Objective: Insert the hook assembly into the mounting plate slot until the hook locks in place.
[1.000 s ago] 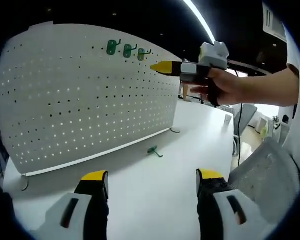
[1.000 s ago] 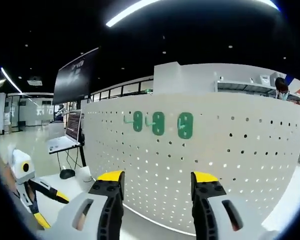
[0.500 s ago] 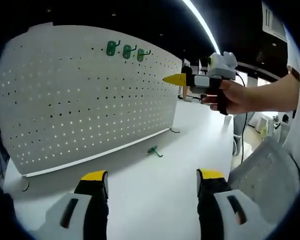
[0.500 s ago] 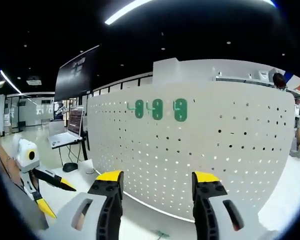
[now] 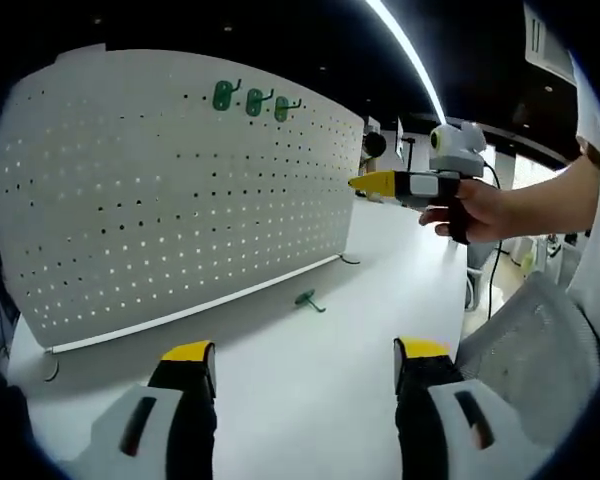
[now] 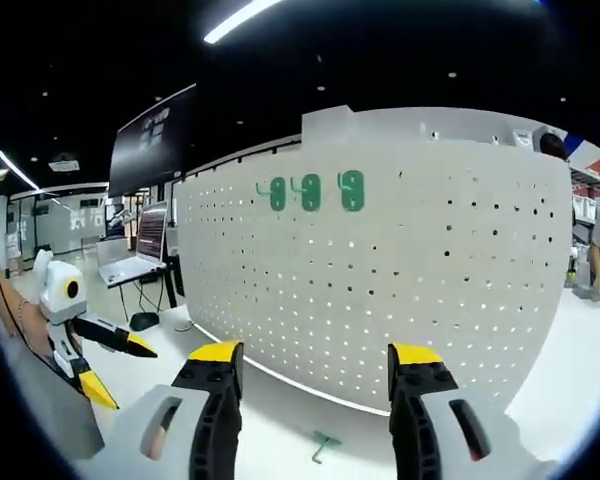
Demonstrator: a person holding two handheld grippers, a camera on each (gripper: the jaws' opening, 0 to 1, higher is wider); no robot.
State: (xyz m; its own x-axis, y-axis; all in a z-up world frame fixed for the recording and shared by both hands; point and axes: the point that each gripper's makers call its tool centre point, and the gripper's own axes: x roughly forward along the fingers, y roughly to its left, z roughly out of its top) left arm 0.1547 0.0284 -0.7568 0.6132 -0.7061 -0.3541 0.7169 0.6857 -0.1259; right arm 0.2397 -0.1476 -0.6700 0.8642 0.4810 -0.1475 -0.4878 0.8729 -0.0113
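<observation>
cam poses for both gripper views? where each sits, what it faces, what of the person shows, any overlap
Left gripper view: rides the left gripper, low over the white table, facing the pegboard; the person's hand holds the right gripper at right.
Right gripper view: rides the right gripper, facing the pegboard head-on; the left gripper shows at left.
Shared: pegboard, three mounted green hooks, loose green hook on the table.

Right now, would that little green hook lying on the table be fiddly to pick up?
Probably. The green hook looks thin and lies flat on the smooth white table, so it may slide. It seems rigid and light, like the hooks on the pegboard.
</observation>
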